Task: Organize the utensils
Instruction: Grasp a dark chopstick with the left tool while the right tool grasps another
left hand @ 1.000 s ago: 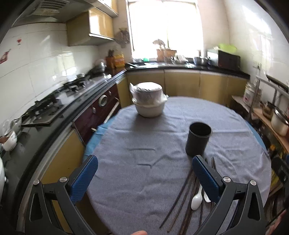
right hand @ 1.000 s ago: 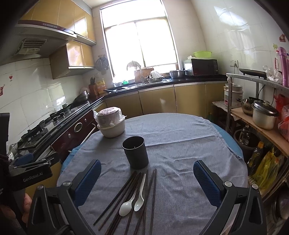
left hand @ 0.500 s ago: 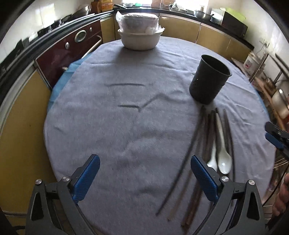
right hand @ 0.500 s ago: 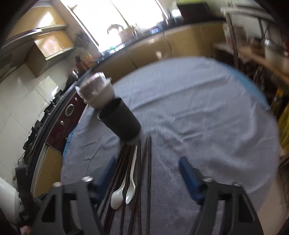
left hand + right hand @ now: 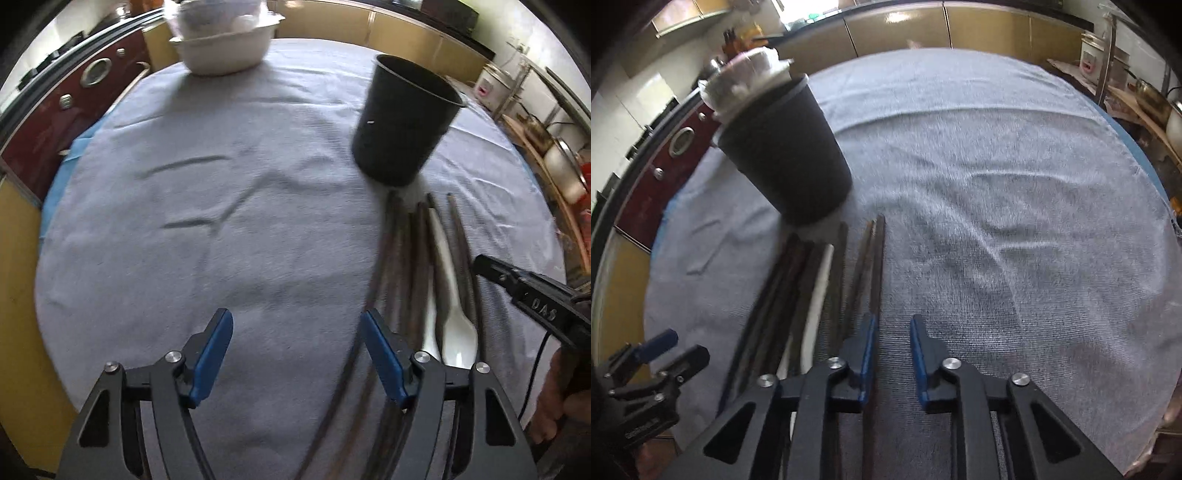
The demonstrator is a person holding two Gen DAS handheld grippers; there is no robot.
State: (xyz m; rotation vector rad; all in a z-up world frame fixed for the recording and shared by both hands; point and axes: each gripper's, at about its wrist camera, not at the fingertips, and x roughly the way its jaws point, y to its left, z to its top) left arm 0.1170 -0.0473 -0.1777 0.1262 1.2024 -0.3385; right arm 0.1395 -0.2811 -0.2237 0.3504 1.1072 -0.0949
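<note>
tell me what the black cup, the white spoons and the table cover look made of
Black cup: probably matte plastic, with a thin rim and dull, even surface. White spoons: glossy, likely plastic or ceramic; the look leaves it open. Table cover: grey woven cloth, with visible ribbed weave and soft wrinkles.

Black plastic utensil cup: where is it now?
The black plastic utensil cup stands upright on the grey tablecloth, beyond the chopstick tips, near the white bowl.

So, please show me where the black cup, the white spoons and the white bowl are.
black cup [image 5: 400, 125]: left wrist view, on its outer wall.
white spoons [image 5: 458, 334]: left wrist view, on the bowl of the right-hand spoon.
white bowl [image 5: 225, 55]: left wrist view, on its side.
</note>
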